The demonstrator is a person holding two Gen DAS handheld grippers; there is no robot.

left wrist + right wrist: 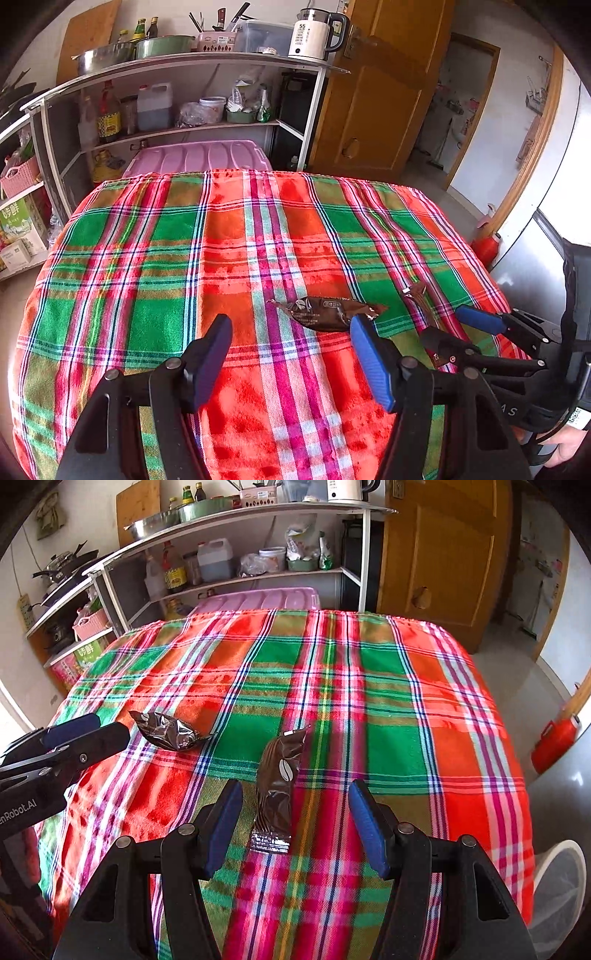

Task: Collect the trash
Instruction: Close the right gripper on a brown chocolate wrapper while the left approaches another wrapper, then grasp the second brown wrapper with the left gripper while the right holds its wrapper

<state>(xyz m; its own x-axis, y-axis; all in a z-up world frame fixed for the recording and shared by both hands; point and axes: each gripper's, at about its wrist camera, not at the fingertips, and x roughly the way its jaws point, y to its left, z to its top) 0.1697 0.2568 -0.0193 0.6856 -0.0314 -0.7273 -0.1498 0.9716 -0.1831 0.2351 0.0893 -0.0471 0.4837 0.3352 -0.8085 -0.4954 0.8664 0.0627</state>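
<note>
A home kitchen: ahead of the tongs, a white metal shelf rack [184, 66] holds steel basins [105, 55], oil bottles [109, 114] and a white electric kettle [314, 35], beside a wooden door [384, 92]

1. The left gripper [290, 356] is built from black angular arms, each fitted with round silver-grey pivot pins.
2. Its fingers [369, 363] are faced with ribbed blue pads.
3. The right gripper [295, 825] is made the same way: black linkage arms, grey pins, blue ribbed pads on the fingers [223, 825].
4. White lettering ending "nRobot.AI" is printed on the black body of the left gripper, as seen from the right wrist view.
5. Small screws are set in the black finger brackets.
6. Bare skin of the right hand [565, 446] is seen beneath the right gripper's body.
</note>
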